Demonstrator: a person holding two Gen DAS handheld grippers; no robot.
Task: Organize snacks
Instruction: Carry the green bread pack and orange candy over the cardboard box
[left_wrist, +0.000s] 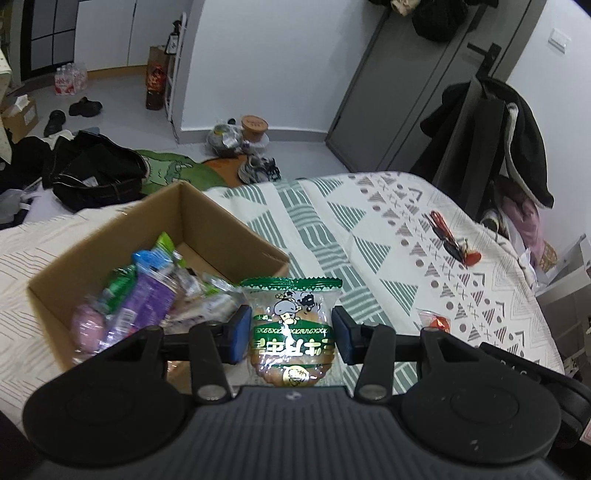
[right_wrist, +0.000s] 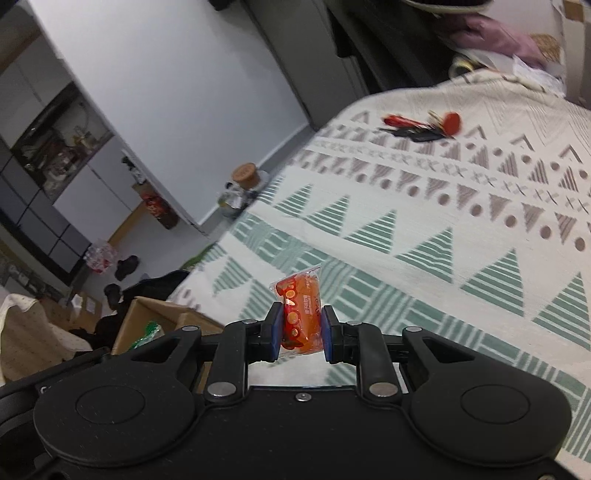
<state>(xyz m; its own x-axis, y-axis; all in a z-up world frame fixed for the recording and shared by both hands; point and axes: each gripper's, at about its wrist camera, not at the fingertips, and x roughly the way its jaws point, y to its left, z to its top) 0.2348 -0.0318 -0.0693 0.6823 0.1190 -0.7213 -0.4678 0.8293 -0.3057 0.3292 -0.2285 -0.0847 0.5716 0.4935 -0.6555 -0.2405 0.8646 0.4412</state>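
While the left gripper (left_wrist: 291, 334) pinches a clear-wrapped round pastry with a green cartoon label (left_wrist: 292, 328) between its blue pads (left_wrist: 238, 334), the packet stands upright just right of a cardboard box (left_wrist: 218, 229) resting on the bed. Each pad presses a side edge of the wrapper, and the packet's serrated green top edge rises above the fingertips. Inside the box lies a heap of wrapped snacks (left_wrist: 147, 299), among them purple, green and blue packets; the far half of the box floor shows bare.

From the right wrist view, the right gripper (right_wrist: 301, 332) clamps a small orange-red snack packet (right_wrist: 301, 314) between its pads (right_wrist: 327, 338), held above the patterned bedspread (right_wrist: 424, 229). The camera is tilted, so the bed slopes across the picture. A corner of the cardboard box (right_wrist: 155, 314), with a green wrapper showing inside, appears at lower left, well apart from the packet. The same orange-red packet (left_wrist: 436, 322) is also visible in the left wrist view, at the right, beside the left gripper's arm.

Farther along the bedspread (left_wrist: 388, 221), printed with green and brown triangles, lies a bunch of keys with red and black fobs (left_wrist: 452, 242), well apart from both grippers. Beyond the bed, the floor holds a black bag (left_wrist: 96, 173), shoes (left_wrist: 258, 168) and a lidded jar (left_wrist: 254, 127); a dark coat (left_wrist: 517, 136) hangs near a grey door (left_wrist: 406, 92).
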